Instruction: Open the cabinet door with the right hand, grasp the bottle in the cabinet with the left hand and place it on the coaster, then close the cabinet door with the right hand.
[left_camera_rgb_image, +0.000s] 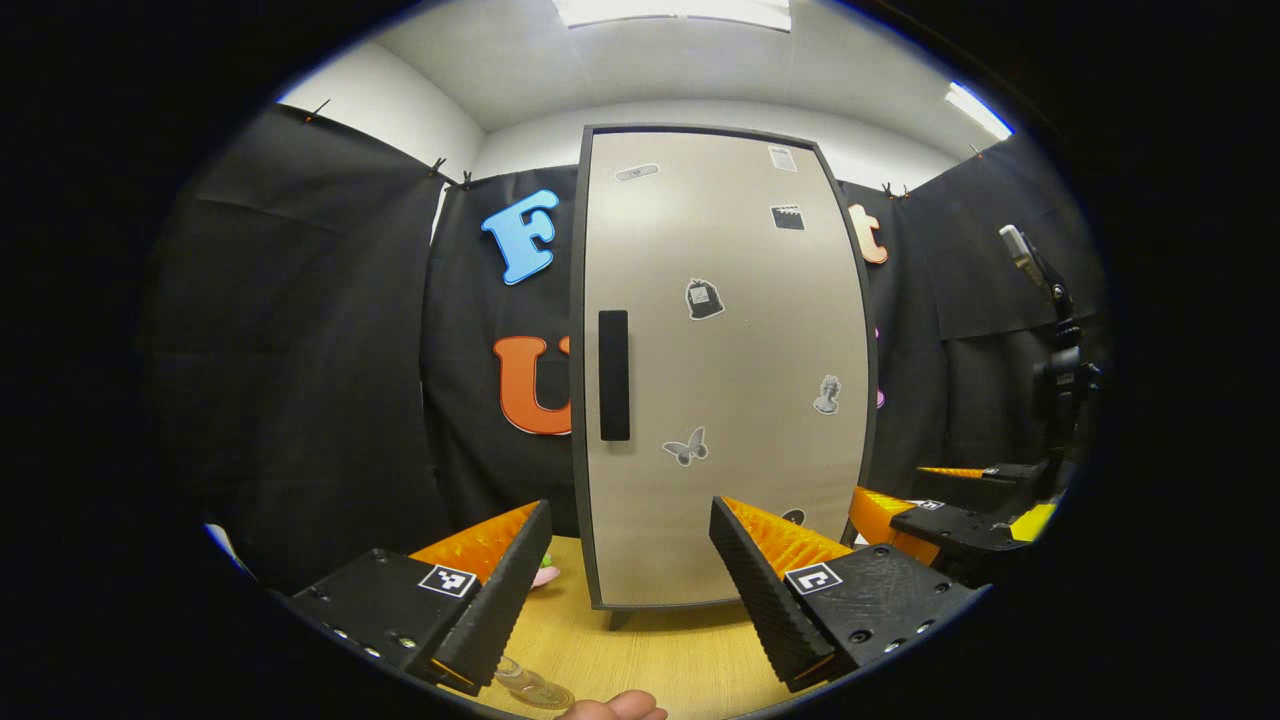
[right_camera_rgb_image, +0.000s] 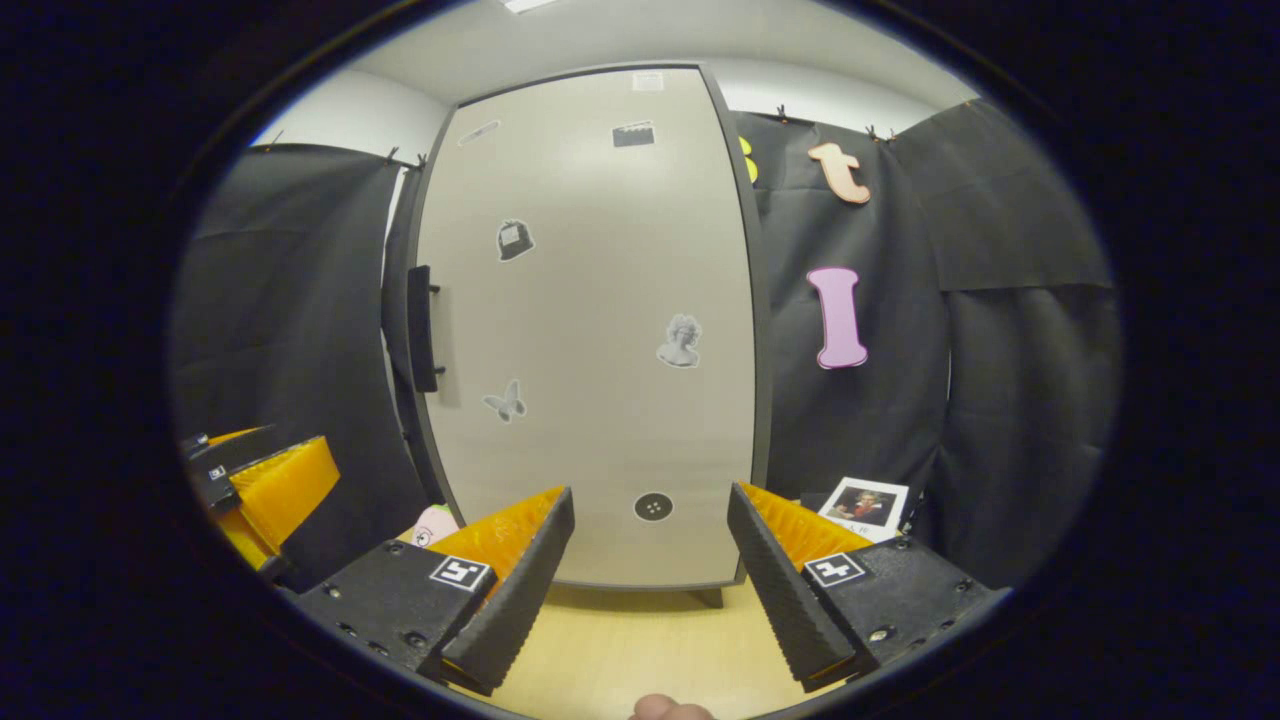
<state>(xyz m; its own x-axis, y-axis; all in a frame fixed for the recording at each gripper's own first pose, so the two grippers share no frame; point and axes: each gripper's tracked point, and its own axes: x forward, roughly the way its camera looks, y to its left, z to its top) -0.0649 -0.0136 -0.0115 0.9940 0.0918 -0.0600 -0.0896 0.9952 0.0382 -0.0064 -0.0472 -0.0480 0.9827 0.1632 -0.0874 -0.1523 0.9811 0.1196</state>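
Since the door (right_camera_rgb_image: 590, 330) is shut, I hold my right gripper (right_camera_rgb_image: 650, 560) spread and empty, the handle (right_camera_rgb_image: 422, 328) at ten o'clock, while my left gripper (left_camera_rgb_image: 630, 570) waits apart.

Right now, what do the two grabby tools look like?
Each tool has two wedge-shaped fingers with ridged, saw-toothed inner faces. The left tool and the right tool both carry chunky black bodies with small screws, and a little square black-and-white marker sits on top of each finger.

Shut cabinet door (left_camera_rgb_image: 725, 370) apparently barring entry
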